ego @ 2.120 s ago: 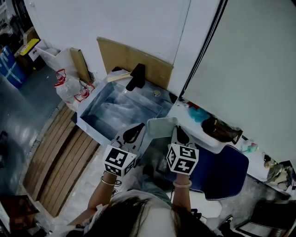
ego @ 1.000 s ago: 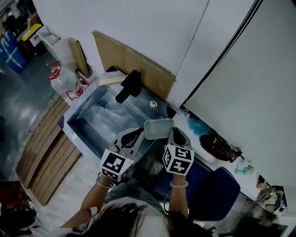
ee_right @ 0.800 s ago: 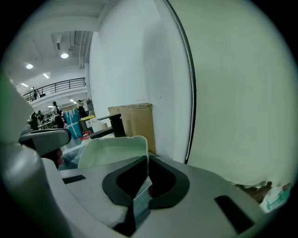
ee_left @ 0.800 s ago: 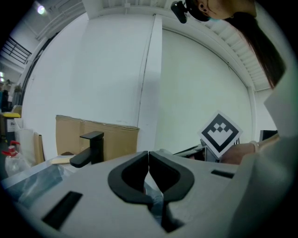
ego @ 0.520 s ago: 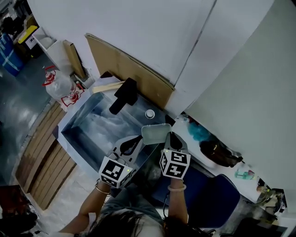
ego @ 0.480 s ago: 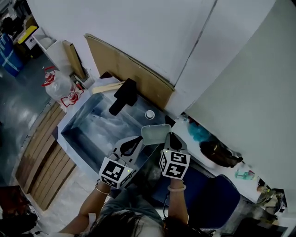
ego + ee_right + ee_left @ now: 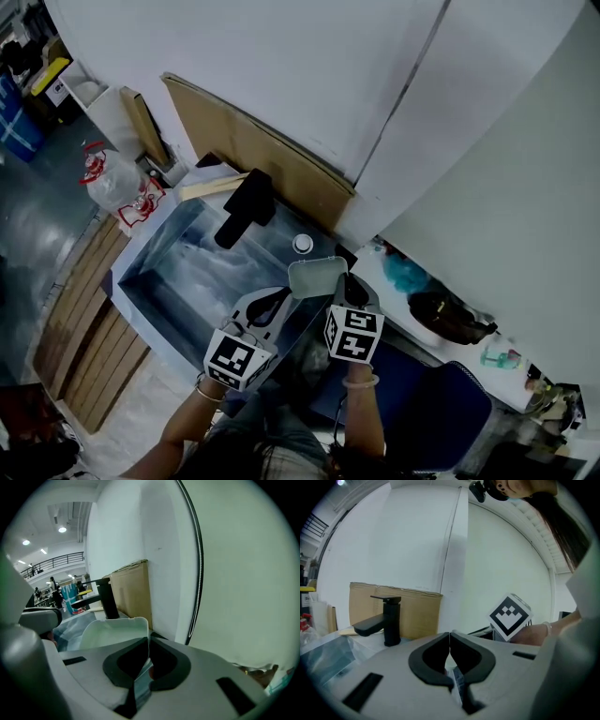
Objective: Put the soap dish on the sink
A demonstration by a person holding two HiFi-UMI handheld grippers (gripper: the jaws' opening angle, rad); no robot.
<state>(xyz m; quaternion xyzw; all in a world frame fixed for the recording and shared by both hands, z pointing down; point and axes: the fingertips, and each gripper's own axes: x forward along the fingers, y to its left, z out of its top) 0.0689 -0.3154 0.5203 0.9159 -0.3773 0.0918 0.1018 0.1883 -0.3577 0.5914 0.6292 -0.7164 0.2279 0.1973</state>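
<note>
A pale translucent soap dish [image 7: 317,277] [image 7: 115,632] hangs in the air over the right end of the sink [image 7: 155,267], held by its near edge. My right gripper [image 7: 341,287] [image 7: 149,644] is shut on that edge. The dish sits near the small round fitting [image 7: 302,244] on the sink's back ledge. My left gripper [image 7: 275,302] [image 7: 449,643] is shut with nothing in it, just left of the dish and above the basin. The black faucet [image 7: 243,207] [image 7: 386,620] [image 7: 106,600] stands at the back of the sink.
A brown cardboard sheet [image 7: 253,150] leans on the white wall behind the sink. Right of the sink a white counter [image 7: 427,342] carries a teal cloth [image 7: 405,275] and a dark bag [image 7: 448,319]. A blue chair [image 7: 441,412] is below it. Wooden slats [image 7: 84,361] lie on the floor at left.
Both grippers and the dish have moved forward toward the sink's back right corner; the dish now hangs close to the round fitting. The grips have not changed.
</note>
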